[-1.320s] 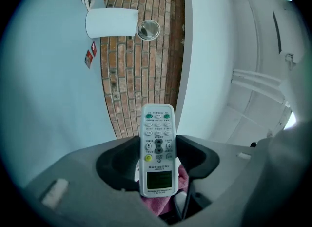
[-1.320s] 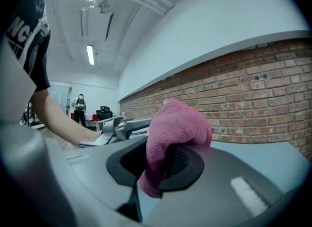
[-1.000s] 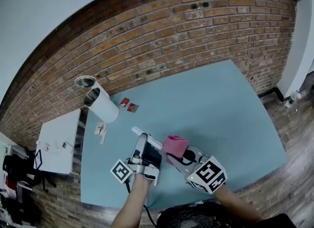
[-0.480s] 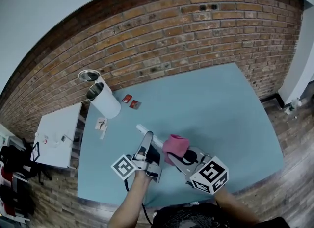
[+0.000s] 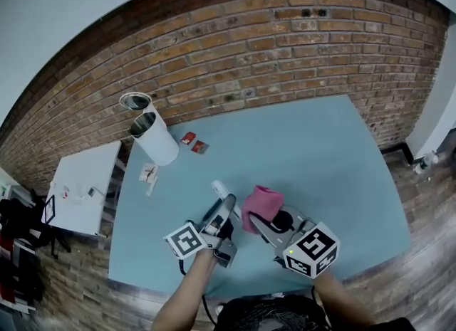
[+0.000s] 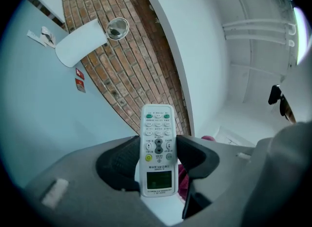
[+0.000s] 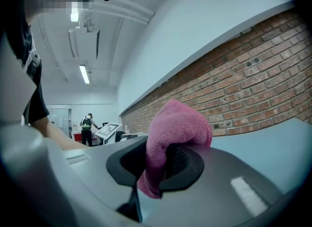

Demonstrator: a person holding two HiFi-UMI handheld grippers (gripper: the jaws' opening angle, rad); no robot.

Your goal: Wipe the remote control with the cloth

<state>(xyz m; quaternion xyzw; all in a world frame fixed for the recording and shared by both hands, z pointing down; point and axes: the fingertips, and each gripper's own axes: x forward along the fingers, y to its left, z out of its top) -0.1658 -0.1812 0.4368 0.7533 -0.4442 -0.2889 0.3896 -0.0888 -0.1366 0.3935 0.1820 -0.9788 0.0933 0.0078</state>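
My left gripper [image 5: 222, 217] is shut on a white remote control [image 6: 157, 148], its jaws pressing the remote's two long sides; the button face and small green screen show in the left gripper view. From the head view only the remote's white tip [image 5: 218, 189] sticks out past the jaws. My right gripper [image 5: 269, 223] is shut on a bunched pink cloth [image 7: 176, 133], also seen as the cloth [image 5: 261, 205] just right of the remote. Both are held above the blue table [image 5: 320, 159], close side by side; whether cloth and remote touch I cannot tell.
A white cylinder [image 5: 157, 141] lies on its side at the table's far left, with a round lid [image 5: 134, 100] beyond it. Two small red packets [image 5: 194, 142] and paper scraps [image 5: 148, 174] lie nearby. A white side table [image 5: 82, 191] stands left; a brick wall [image 5: 235, 52] runs behind.
The left gripper has rolled and sunk a little with the remote, its marker cube now facing up more. The right gripper with the cloth has hardly moved.
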